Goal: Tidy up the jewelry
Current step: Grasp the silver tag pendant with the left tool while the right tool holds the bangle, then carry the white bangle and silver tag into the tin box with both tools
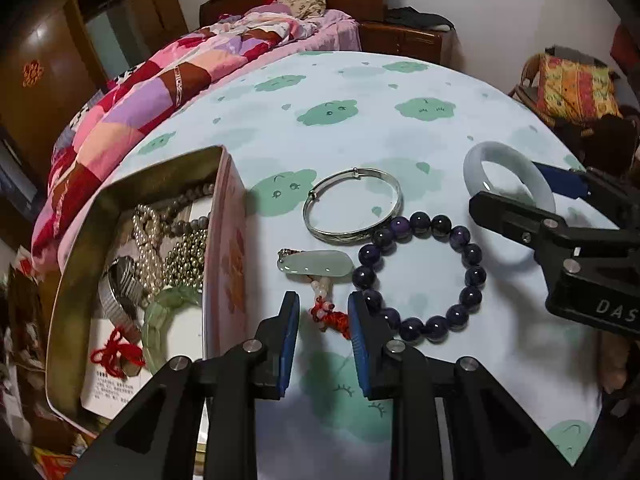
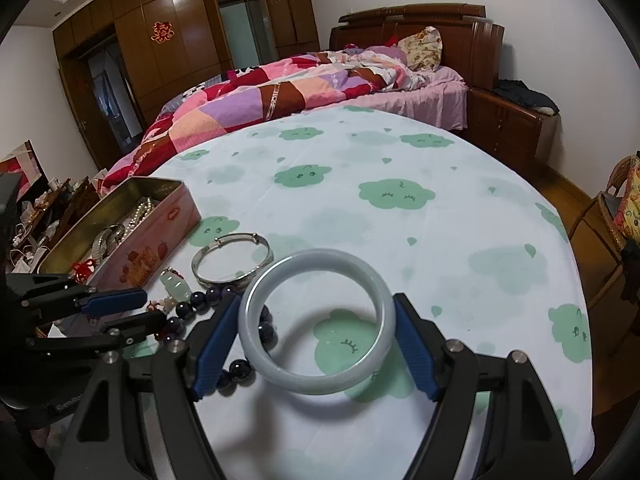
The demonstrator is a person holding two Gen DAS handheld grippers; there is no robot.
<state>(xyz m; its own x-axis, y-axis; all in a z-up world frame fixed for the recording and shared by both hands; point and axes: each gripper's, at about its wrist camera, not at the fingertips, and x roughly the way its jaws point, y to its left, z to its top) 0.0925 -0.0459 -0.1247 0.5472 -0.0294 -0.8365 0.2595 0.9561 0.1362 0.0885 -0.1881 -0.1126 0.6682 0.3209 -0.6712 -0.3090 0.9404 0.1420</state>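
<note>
likely the pale jade bangle [image 2: 314, 322] is stiff, smooth and brittle, so the right gripper [image 2: 316, 344] clasps it across its outer rim, lifted just above the cloud-print tablecloth [image 2: 460, 216]. the left gripper [image 1: 323, 340] stands partly closed and empty around the red knotted cord [image 1: 330, 314] of the jade pendant [image 1: 316, 265], a soft, light hold beside the purple bead bracelet [image 1: 424, 276] and silver bangle [image 1: 352, 206]. the open tin [image 1: 224, 248] holds bead strands, a watch and a green bangle.
</note>
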